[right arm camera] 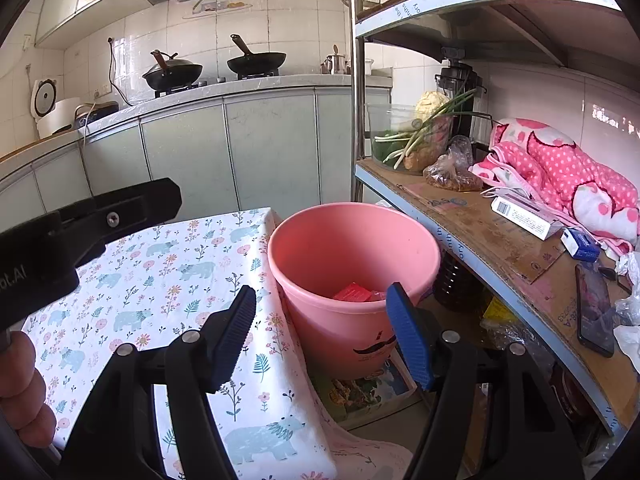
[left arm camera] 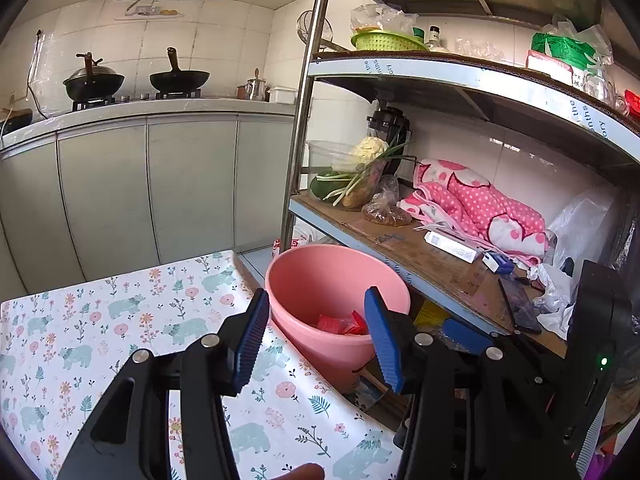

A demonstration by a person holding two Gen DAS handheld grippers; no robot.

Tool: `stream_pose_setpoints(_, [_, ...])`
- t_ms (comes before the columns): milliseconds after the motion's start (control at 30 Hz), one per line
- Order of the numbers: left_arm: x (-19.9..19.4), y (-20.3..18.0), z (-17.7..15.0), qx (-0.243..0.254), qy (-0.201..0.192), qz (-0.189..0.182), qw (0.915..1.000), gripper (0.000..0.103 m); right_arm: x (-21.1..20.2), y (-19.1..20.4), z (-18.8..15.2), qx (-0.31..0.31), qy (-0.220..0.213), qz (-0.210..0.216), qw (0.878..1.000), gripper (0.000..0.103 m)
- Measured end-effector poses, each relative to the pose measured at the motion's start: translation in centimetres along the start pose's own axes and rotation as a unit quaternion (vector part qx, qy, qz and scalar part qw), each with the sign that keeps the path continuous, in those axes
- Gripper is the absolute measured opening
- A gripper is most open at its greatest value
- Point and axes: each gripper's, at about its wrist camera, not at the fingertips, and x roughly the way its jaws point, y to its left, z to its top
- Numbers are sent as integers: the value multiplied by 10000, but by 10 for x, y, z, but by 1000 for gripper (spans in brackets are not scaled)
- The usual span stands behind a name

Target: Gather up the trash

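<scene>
Left gripper (left arm camera: 316,336): black frame, blue ribbed pads, jaws standing wide apart with nothing between them; held over the near corner of the table, pointing down toward the bucket.
Right gripper (right arm camera: 324,332): same build, jaws likewise spread wide and holding nothing; it hangs above the table edge with the bucket showing through the gap. The left gripper's black body shows at the left of the right wrist view, with fingers (right arm camera: 22,396) of a hand beneath it.
Table (left arm camera: 120,320): covered by a white cloth printed with pale blue bears and small flowers; its surface is bare of objects in both views.
Pink bucket (right arm camera: 352,248): plastic, upright on the floor, just beside the table's right edge and against the shelf unit; a black moustache mark on its front wall.
Red wrapper (right arm camera: 354,293): crumpled trash lying at the bottom of the bucket.
Metal shelf unit (right arm camera: 460,216): right of the bucket; middle shelf lined with cardboard.
Shelf contents: clear tub of vegetables (right arm camera: 416,136) with spring onions, a pink dotted cloth (right arm camera: 560,160), a white box (right arm camera: 524,216), a dark phone (right arm camera: 596,312).
Green basket (left arm camera: 384,40): upper shelf.
Counter at rear: two black woks (left arm camera: 180,78) on a stove, grey cabinet doors below.
</scene>
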Motion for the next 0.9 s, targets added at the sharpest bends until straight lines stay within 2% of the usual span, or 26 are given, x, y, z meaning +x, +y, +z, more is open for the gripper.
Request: stream_pose_setpoints(900, [-1,6,-1,-63,16,8,10000,49,8,4,-3,-63,138,34,9999,68])
